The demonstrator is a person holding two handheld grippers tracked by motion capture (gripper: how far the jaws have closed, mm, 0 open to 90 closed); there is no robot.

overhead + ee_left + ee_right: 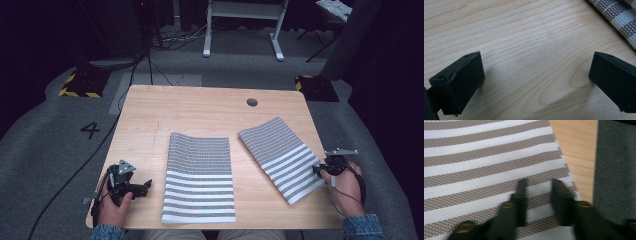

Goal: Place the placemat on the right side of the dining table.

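On the right-hand part of the pale wooden rectangular table [150, 115], the right gripper [317, 169] stood at the outer long edge of the grey-and-white striped woven placemat [283, 156] that lay askew there, turned a little off the table's edges and well apart from the table's round cable hole [252, 102]. In the right gripper view its jaws stood partly open, a narrow gap between them, poised over the mat's striped end [486, 170] near the table's edge; whether the pads touched the weave could not be told from the blurred frame, and nothing appeared pinched. A second, matching striped placemat [200, 175] lay square at the table's middle near edge. The left gripper [142, 188] rested at the table's near left corner, jaws spread wide over bare wood [529, 50], holding nothing, just beside that middle mat's corner [616, 15].

The step in hand appeared to be seizing the askew mat by its edge. To do it well, one jaw should slide beneath the hem while the other stays above, close to a corner; closing from above onto flat fabric would likely only bunch it. The idle left gripper could steady the far edge.
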